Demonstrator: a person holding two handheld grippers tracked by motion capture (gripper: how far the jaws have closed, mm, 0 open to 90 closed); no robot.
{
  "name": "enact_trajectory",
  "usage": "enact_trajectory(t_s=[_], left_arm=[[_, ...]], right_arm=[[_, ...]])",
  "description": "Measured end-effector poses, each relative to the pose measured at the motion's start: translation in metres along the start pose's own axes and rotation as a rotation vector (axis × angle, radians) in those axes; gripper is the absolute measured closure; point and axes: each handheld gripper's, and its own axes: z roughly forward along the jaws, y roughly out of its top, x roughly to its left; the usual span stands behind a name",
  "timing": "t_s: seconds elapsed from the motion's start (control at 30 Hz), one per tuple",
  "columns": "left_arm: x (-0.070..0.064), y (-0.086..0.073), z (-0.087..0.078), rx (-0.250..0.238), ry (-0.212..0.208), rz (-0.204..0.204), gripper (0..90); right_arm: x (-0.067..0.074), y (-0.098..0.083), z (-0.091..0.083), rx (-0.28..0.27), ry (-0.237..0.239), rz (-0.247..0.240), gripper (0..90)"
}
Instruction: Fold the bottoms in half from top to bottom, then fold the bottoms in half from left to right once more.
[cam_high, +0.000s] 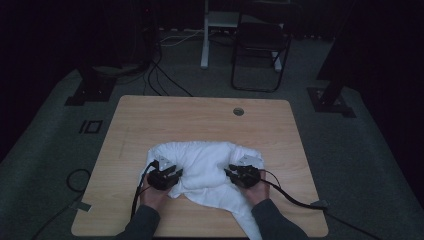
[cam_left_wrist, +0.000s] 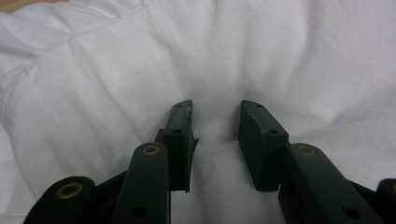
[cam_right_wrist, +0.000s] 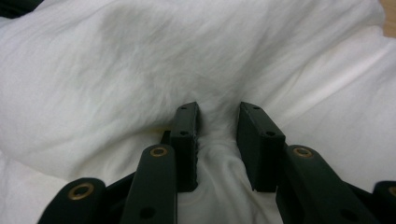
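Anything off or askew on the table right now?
Yes, mildly: the white cloth lies bunched and rumpled, and one corner hangs over the near edge of the table. Both the left gripper and right gripper have a fold between their jaws. No damage visible.

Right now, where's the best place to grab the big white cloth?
Probably the puffy near folds of the white cloth, coming from the person's side. The left gripper and right gripper each have a raised bunch between their jaws, which is easier to pinch than flat fabric.
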Motion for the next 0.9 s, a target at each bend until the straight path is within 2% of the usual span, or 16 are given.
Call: enact_trajectory(t_s=[0.1, 0.23, 0.47, 0.8, 0.9], left_arm=[[0.005, 0.004, 0.004, -0.001, 0.006, -0.011, 65.3], [0.017, 0.012, 0.013, -0.004, 0.006, -0.039, 65.4], [0.027, 0.019, 0.022, -0.008, 0.013, -0.052, 65.7], [0.034, 0.026, 0.029, -0.013, 0.012, -0.063, 66.1], [0.038, 0.029, 0.029, 0.000, -0.008, -0.095, 65.5]], right_arm=[[-0.006, 0.006, 0.008, -0.003, 0.000, 0.015, 67.8], [-0.013, 0.015, 0.018, -0.005, -0.001, 0.027, 67.9], [-0.021, 0.024, 0.029, -0.013, -0.011, 0.035, 67.9], [-0.025, 0.026, 0.034, -0.027, -0.008, 0.055, 67.9], [-0.026, 0.027, 0.035, -0.025, -0.015, 0.050, 67.9]])
